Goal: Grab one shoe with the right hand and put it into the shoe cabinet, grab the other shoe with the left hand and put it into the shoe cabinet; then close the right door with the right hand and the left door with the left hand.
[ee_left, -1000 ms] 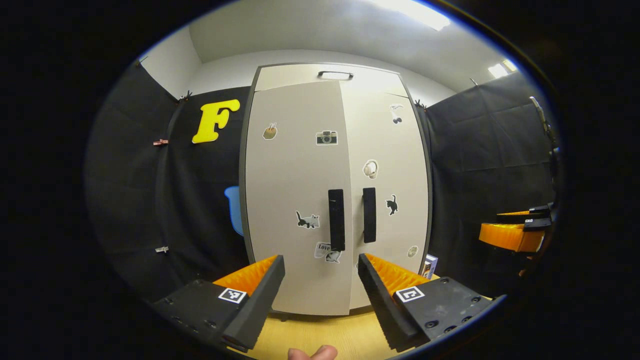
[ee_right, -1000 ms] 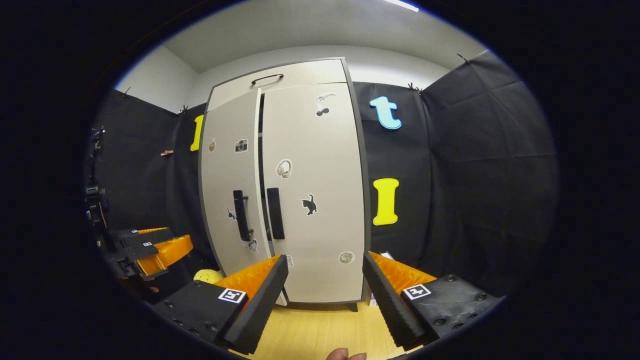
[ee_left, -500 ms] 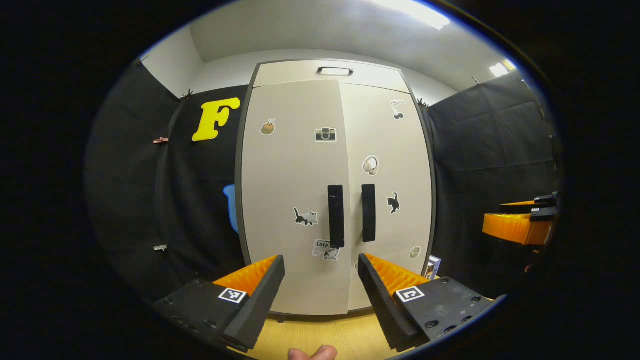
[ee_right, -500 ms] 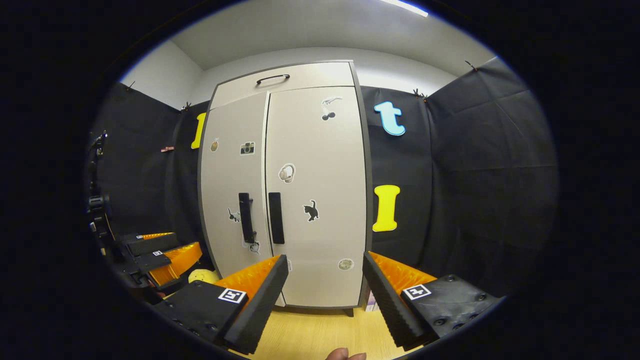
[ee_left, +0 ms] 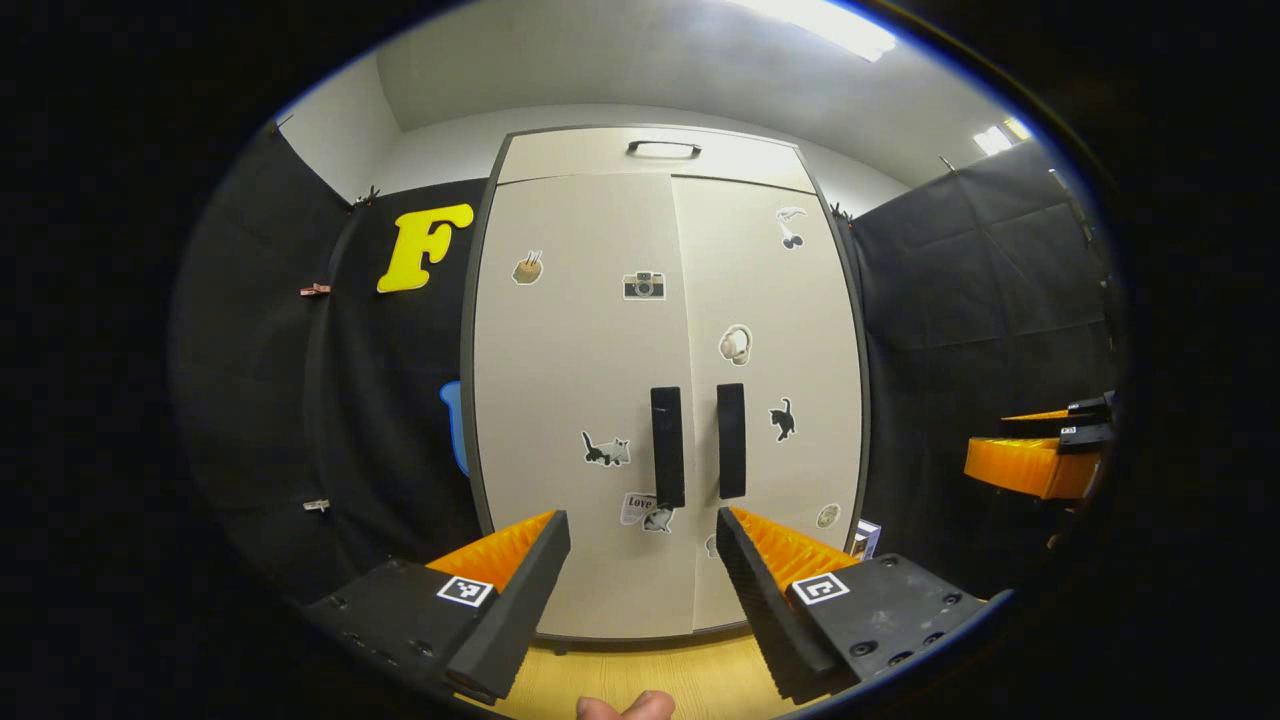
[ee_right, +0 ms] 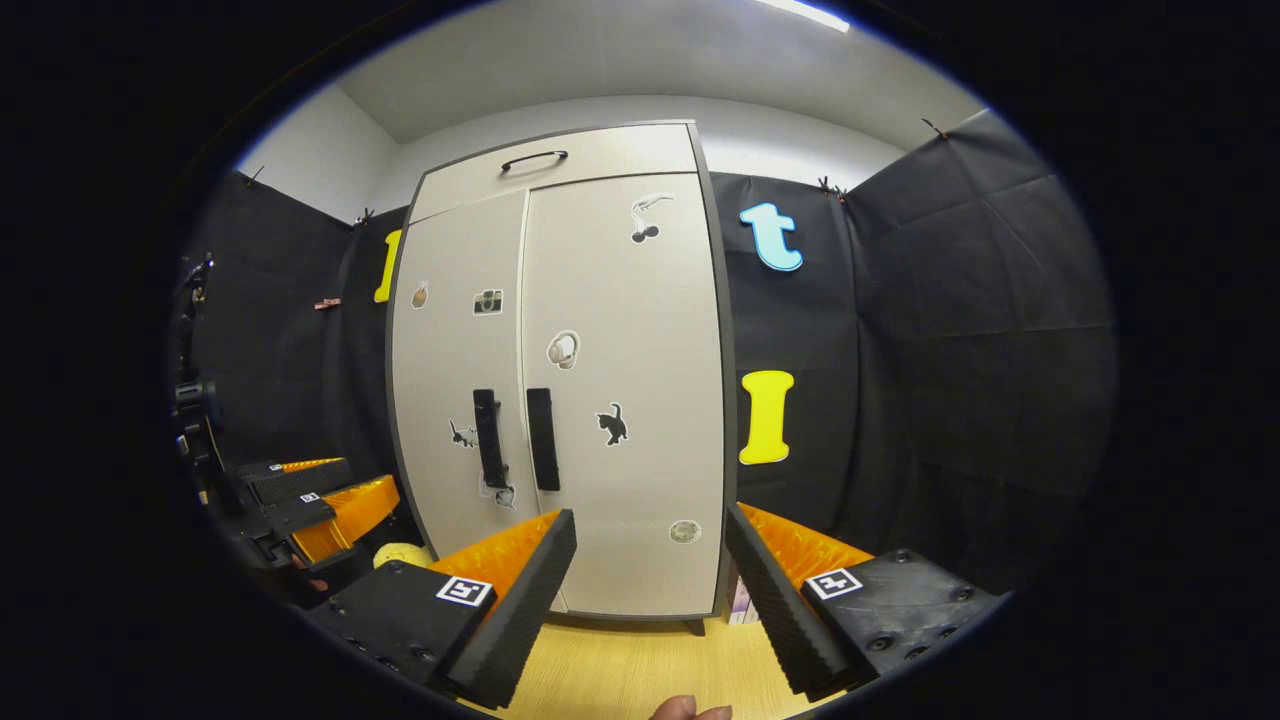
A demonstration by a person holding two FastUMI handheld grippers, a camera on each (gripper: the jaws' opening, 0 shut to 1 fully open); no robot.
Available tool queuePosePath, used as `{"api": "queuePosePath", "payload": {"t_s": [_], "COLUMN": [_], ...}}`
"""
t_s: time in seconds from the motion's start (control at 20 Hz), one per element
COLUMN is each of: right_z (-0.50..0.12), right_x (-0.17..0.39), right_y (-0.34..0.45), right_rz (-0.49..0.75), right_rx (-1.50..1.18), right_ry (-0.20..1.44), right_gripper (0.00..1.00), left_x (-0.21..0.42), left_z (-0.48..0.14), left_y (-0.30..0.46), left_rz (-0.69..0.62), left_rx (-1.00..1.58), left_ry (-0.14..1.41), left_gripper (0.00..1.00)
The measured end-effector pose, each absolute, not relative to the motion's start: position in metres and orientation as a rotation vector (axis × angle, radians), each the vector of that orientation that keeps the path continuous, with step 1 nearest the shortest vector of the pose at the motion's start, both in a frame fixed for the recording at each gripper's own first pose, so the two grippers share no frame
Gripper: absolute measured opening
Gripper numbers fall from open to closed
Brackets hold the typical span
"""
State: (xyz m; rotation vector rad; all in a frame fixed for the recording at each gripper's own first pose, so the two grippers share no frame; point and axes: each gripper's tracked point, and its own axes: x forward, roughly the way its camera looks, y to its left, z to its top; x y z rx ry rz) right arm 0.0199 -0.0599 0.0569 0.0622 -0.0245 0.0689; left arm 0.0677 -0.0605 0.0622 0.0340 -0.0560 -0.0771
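Note:
The tall beige shoe cabinet (ee_left: 660,400) stands straight ahead with both doors flush and closed; its two dark vertical handles (ee_left: 668,445) meet at the middle. In the right gripper view the same cabinet (ee_right: 600,400) sits slightly left of centre. My left gripper (ee_left: 640,560) is open and holds nothing, a short way in front of the doors. My right gripper (ee_right: 650,565) is open too, with nothing between its fingers. The right gripper (ee_left: 1040,455) also appears at the far right edge of the left gripper view, and the left gripper (ee_right: 310,500) at the lower left of the right gripper view.
A wooden floor (ee_left: 640,675) runs up to the cabinet's base. Black cloth walls close in on both sides. A small yellow object (ee_right: 400,553) lies on the floor left of the cabinet, and a small box (ee_left: 865,537) stands by its right corner.
The left door, slightly ajar a second ago, has swung fully closed and sits flush with the right door. Both grippers have stayed open and shifted only a little.

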Motion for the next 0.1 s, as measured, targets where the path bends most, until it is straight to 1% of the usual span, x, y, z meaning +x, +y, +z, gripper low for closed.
{"api": "queuePosePath", "payload": {"t_s": [0.1], "right_z": [0.0565], "right_x": [0.0218], "right_y": [-0.0578], "right_rz": [0.075], "right_rx": [0.067], "right_ry": [-0.025], "right_gripper": [0.98], "left_x": [0.0687], "left_z": [0.0634], "left_y": [-0.0595], "left_rz": [-0.075], "left_rx": [0.039], "left_ry": [-0.056], "left_gripper": [0.93]}}
